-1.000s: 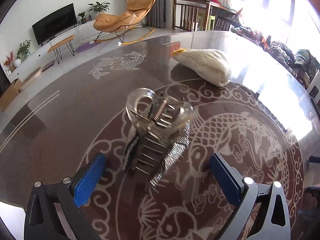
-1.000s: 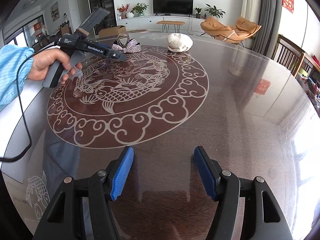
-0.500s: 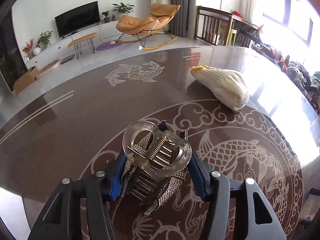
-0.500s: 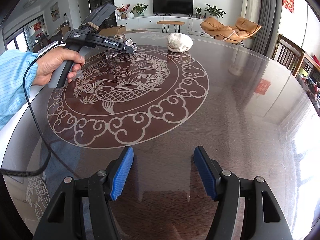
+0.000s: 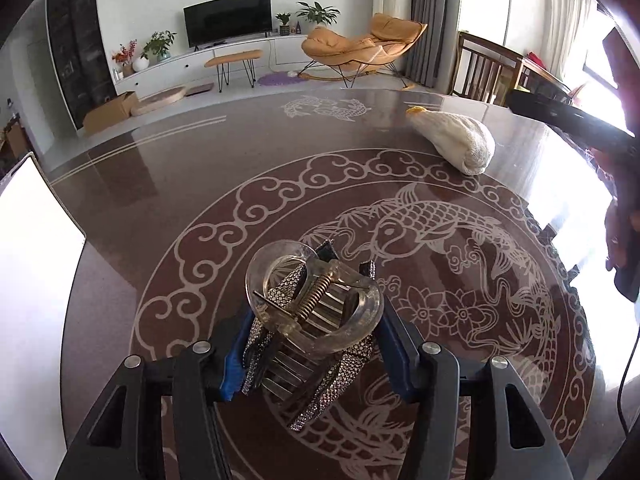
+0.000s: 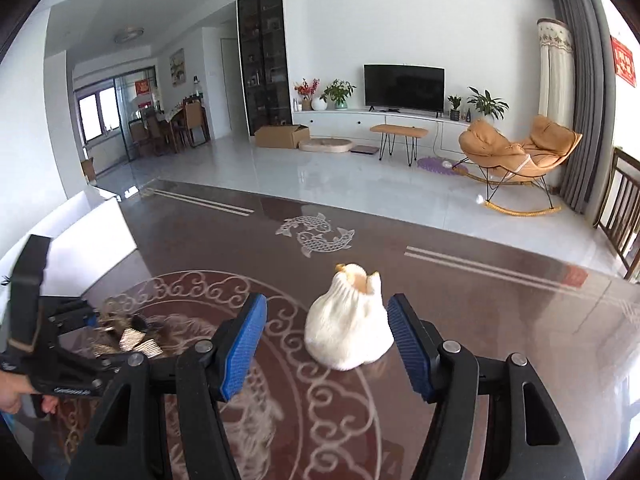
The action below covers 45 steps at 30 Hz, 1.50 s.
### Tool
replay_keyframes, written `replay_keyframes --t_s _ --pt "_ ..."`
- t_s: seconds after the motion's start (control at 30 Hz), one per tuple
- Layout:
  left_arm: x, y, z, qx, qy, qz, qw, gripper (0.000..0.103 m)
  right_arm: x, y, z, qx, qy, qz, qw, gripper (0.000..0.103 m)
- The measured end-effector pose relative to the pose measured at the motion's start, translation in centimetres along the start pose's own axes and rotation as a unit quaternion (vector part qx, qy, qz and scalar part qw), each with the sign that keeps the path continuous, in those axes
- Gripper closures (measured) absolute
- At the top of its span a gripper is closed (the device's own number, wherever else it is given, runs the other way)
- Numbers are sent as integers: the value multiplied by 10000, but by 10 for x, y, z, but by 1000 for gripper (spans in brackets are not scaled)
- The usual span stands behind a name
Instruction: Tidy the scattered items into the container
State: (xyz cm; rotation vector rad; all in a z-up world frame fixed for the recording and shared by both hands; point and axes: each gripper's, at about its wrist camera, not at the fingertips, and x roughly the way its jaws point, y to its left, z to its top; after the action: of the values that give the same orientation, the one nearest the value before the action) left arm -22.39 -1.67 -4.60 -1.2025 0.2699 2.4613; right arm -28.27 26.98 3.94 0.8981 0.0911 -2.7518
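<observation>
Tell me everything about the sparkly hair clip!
The hair clip is a big claw clip of clear plastic, with a rounded loop handle on top, a coiled metal spring across its middle, rows of teeth, and dark wings covered in tiny glittery stones. It sits tilted between the blue pads of the left gripper, which squeeze its sides above the table.

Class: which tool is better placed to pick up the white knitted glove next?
Right. The right tool is open with the glove between its fingers; the left tool is shut on the hair claw.
</observation>
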Motion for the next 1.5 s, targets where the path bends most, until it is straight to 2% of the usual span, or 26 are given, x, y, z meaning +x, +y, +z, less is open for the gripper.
replay_keyframes --t_s 0.07,0.13,0.17,0.2,0.27,0.3,0.4,0.5,0.57,0.67,0.7,0.73,0.77,0.97,1.5 --pt "1 0 1 -23 0 6 10000 47 36 1 4 -277 377 -136 9988 38" --pt "2 2 2 -44 1 2 10000 47 73 7 -4 -601 1138 -398 9909 38" --pt "1 1 2 -44 0 6 10000 47 84 7 -9 -598 1471 -418 9864 43" --pt "0 -1 1 -40 -1 15 10000 47 80 5 -8 -420 1329 -401 9894 44" --pt "-3 -2 -2 -20 -5 30 10000 47 68 6 -10 -186 1395 -468 9889 55" --pt "-5 -4 -5 -23 -5 9 10000 47 56 9 -14 -149 1350 -385 9900 56" --pt "-19 -14 -20 -80 17 -125 9999 47 9 26 -38 -234 1370 -11 9903 56" --pt "-42 -29 -47 -353 57 -313 9989 47 -57 49 -81 -190 1433 188 9893 56" --pt "-56 -41 -66 -473 16 -261 9985 47 -102 66 -119 -45 1330 105 9910 55" --pt "-64 -58 -81 -468 -31 139 9988 46 -138 89 -158 -16 1222 -407 9917 50" --pt "-63 -62 -81 -467 10 175 9988 37 -140 95 -164 -53 1218 -607 9907 46" --pt "-59 -64 -80 -469 89 169 9987 13 -141 100 -166 -80 1228 -772 9894 44" --pt "-54 -66 -79 -433 235 192 9986 0 -141 102 -165 -45 1199 -846 9892 43" --pt "-49 -69 -79 -414 314 243 9984 0 -127 90 -161 489 1404 -594 9871 37" --pt "-50 -69 -81 -447 296 270 9982 0 -127 89 -158 466 1408 -637 9869 37"
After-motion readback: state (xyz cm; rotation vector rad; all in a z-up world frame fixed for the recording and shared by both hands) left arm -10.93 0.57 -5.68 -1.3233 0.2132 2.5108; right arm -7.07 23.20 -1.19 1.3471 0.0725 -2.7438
